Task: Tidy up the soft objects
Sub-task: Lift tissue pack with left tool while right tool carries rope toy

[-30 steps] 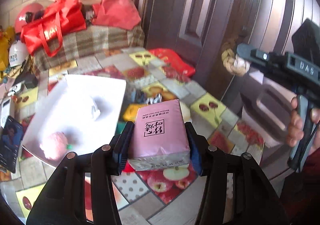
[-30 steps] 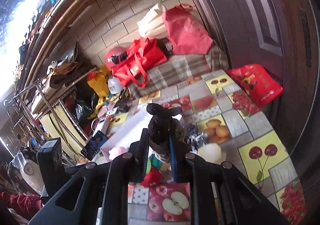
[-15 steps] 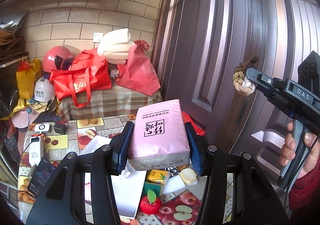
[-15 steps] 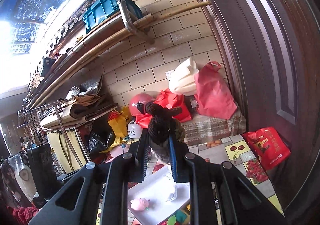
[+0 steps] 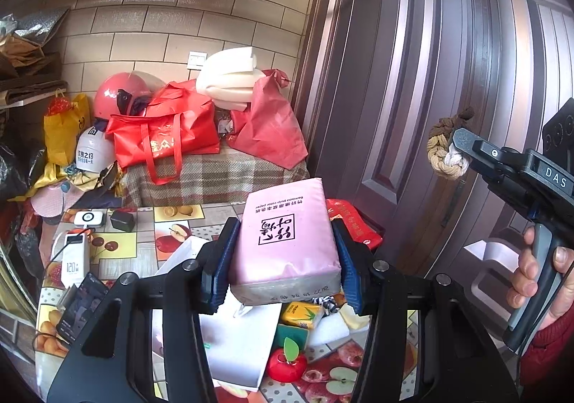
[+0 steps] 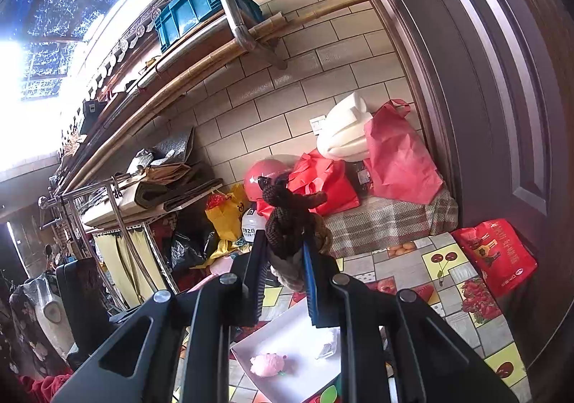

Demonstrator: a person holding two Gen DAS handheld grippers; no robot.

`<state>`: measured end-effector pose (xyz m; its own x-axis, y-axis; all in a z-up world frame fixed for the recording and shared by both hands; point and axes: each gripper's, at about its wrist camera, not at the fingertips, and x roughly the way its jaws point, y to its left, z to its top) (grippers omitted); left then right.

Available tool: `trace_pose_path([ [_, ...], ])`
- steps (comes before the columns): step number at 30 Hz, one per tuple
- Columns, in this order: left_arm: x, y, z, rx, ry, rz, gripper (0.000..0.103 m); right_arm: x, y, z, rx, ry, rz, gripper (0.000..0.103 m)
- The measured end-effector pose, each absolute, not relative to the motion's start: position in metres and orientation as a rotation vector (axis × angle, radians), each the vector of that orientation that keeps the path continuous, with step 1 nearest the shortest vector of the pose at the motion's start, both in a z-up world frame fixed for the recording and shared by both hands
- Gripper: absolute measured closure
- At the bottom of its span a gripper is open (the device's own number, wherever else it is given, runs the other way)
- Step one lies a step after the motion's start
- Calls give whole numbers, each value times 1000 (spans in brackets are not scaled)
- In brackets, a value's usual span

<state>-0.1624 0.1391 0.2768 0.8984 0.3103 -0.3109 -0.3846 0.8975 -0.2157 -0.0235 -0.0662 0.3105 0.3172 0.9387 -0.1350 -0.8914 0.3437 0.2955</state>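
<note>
- The left tool (image 5: 283, 259) pinched a pink tissue pack (image 5: 287, 241), held above the table (image 5: 143, 245).
- The right tool (image 6: 285, 277) clamped a brown knitted rope toy (image 6: 290, 223), held in the air over a white tray (image 6: 297, 342).

Fruit-print table (image 5: 179, 216) across the lower frame. White tray (image 6: 301, 342) at centre, with a pink plush (image 6: 267, 364) lying in it. Red apple toy (image 5: 287, 365), yellow pack (image 5: 301, 315) and white foam (image 5: 328, 329) just right of the tray. Power bank (image 5: 73, 259), phone (image 5: 80, 309) and small black box (image 5: 122, 221) at lower left. Red bag (image 6: 497, 256) at the table's right edge.
</note>
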Motion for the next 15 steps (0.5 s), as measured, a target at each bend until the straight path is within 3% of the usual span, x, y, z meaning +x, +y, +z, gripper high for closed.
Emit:
trace_pose_path([
  [15, -150, 152, 255, -299, 334, 391, 53, -13, -46, 296, 166, 377, 1233, 86],
])
